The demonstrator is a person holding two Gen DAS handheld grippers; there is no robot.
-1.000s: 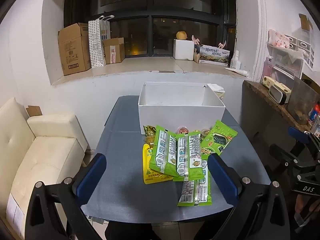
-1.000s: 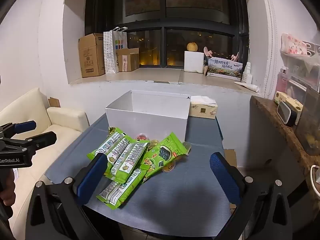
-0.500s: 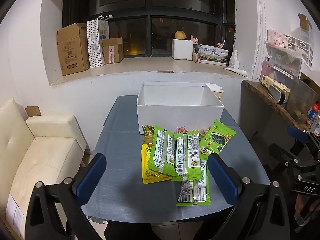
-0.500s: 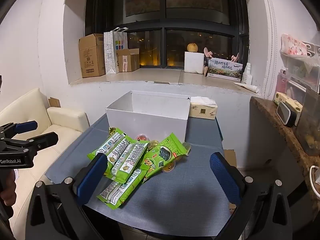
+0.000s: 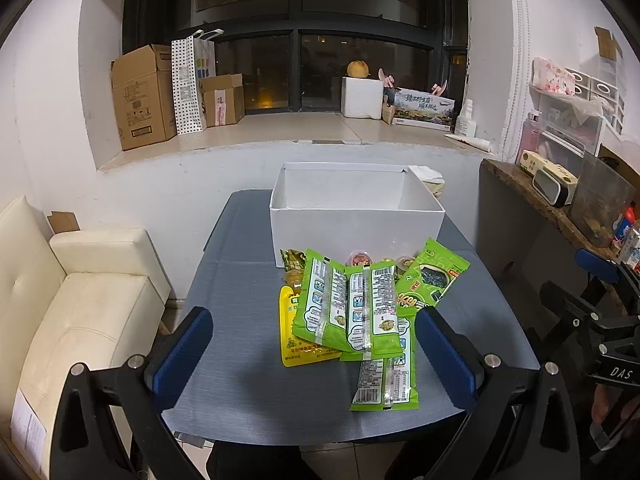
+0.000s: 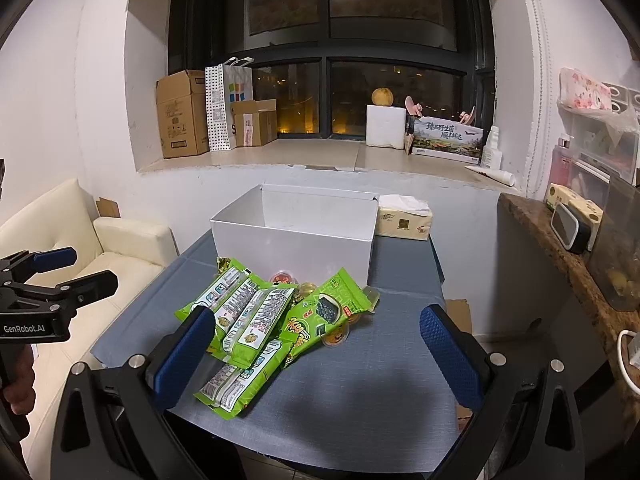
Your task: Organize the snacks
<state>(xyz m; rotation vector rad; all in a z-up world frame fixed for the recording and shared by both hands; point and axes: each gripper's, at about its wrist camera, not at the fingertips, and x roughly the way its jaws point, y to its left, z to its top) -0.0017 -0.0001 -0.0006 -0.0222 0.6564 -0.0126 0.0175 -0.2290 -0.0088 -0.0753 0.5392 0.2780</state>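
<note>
On the grey desk, one white box stands at 12 o'clock of a pile of five green snack packets and one yellow pouch — small jelly cups tucked among them. Only the right wrist view shows the tissue pack beside the box. Left gripper and right gripper hover with fingers spread wide — empty.

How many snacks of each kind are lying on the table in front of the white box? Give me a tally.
Large green packets: 4
Yellow pouch: 1
Small dark green packet: 1
Small jelly cups: 4, some partly covered
Total: 10 in view; more may lie hidden under the pile.
</note>
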